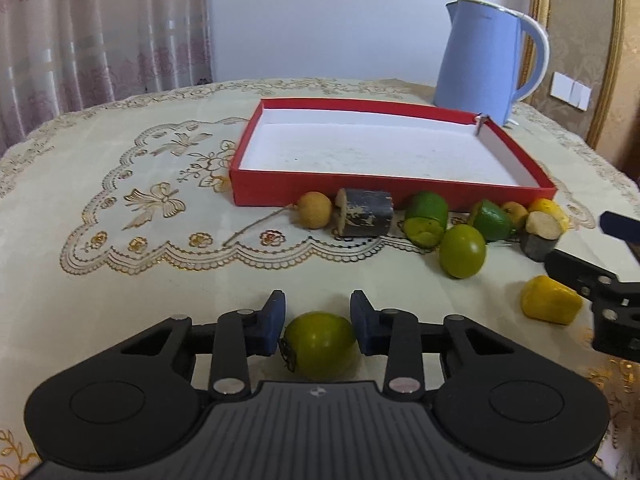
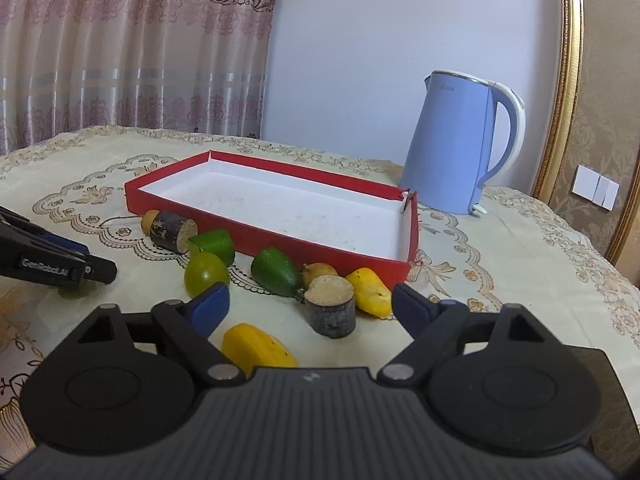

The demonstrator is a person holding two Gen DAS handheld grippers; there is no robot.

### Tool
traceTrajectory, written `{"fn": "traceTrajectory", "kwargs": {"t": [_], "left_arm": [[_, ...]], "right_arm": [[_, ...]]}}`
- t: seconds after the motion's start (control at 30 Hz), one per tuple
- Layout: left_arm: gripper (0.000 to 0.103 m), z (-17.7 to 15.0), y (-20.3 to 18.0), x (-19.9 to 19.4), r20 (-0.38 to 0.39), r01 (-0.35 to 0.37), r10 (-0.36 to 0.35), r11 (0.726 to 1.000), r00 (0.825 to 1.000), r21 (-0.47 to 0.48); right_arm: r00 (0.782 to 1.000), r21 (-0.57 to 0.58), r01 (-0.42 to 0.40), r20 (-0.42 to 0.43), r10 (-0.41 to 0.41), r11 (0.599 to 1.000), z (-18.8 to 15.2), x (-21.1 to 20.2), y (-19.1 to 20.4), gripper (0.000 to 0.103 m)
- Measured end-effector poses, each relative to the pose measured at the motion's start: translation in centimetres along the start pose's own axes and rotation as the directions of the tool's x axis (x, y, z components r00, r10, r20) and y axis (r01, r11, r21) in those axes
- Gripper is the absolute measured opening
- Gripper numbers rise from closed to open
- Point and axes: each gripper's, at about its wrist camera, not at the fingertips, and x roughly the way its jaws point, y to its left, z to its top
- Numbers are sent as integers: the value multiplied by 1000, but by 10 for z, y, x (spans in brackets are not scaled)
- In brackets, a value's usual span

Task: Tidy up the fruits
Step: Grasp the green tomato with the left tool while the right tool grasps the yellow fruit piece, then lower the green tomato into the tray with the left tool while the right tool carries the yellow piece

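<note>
A red tray (image 1: 392, 190) with a white floor stands empty on the table; it also shows in the right wrist view (image 2: 280, 242). Several fruit pieces lie along its near side. My left gripper (image 1: 319, 320) is shut on a round green fruit (image 1: 320, 344) resting on the cloth. My right gripper (image 2: 310, 306) is open, with a yellow fruit piece (image 2: 256, 346) low between its fingers and a dark sugarcane stub (image 2: 331, 307) just beyond. The right gripper (image 1: 592, 280) also shows in the left wrist view, beside that yellow piece (image 1: 550, 299).
A blue kettle (image 1: 484, 60) stands behind the tray's far right corner. Another green round fruit (image 1: 462, 251), green cut pieces (image 1: 426, 220), a longer sugarcane piece (image 1: 364, 213) and a small tan fruit (image 1: 315, 210) lie before the tray. The table edge curves on the right.
</note>
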Motion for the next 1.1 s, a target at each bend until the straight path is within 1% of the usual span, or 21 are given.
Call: {"fn": "traceTrajectory", "kwargs": {"t": [0.07,0.13,0.2,0.27,0.3,0.33,0.47,0.57,0.73,0.8,0.87,0.93,0.97,1.0,1.07,1.1], "left_arm": [[34,-2,1,-2,4,5,-5,1000,1000,-6],[34,-3,2,-5,12,-3,4,1000,1000,-8],[34,-2,2,-10,34,-13,13,1000,999,-4],[34,0,1,-15,56,-12,12,1000,998,0],[34,2,1,-16,62,-8,8,1000,998,0],[34,3,1,-17,67,-6,6,1000,998,0],[34,5,-1,-18,77,-17,15,1000,997,15],[34,6,-2,-19,83,-16,14,1000,996,25],[34,7,-2,-19,93,-13,10,1000,996,27],[34,7,-1,-18,91,-12,10,1000,996,26],[34,7,-1,-18,90,-11,9,1000,996,28],[34,7,-1,-19,90,-13,10,999,996,30],[34,7,-1,-19,91,-12,10,1000,996,29],[34,8,-1,-20,92,-12,10,1000,996,29],[34,8,-2,-19,93,-12,9,999,996,30],[34,8,-2,-19,93,-9,6,999,996,31]], "right_arm": [[1000,1,-3,-7,3,1000,-1,1,-1,79],[1000,-7,-3,-21,2,1000,-2,4,-2,74],[999,-7,-9,-39,9,1000,-3,9,-4,69],[998,1,-23,-56,23,1000,0,15,-5,60],[997,0,-28,-65,28,1000,1,18,-5,52],[997,-3,-37,-70,37,999,2,19,-5,50],[994,-17,-76,-81,74,997,1,13,2,48],[988,-7,-123,-91,122,992,3,6,3,48],[970,-26,-208,-134,202,978,2,0,9,48],[964,-30,-223,-153,216,974,-1,3,12,49],[953,-8,-249,-181,244,968,-3,9,12,48],[950,-37,-252,-200,240,967,-8,8,17,47],[950,-43,-256,-199,242,966,-9,7,17,45],[944,-31,-271,-202,260,962,-9,6,16,38],[942,-35,-278,-203,266,960,-9,5,16,34],[942,-44,-279,-205,264,959,-9,4,16,30]]}}
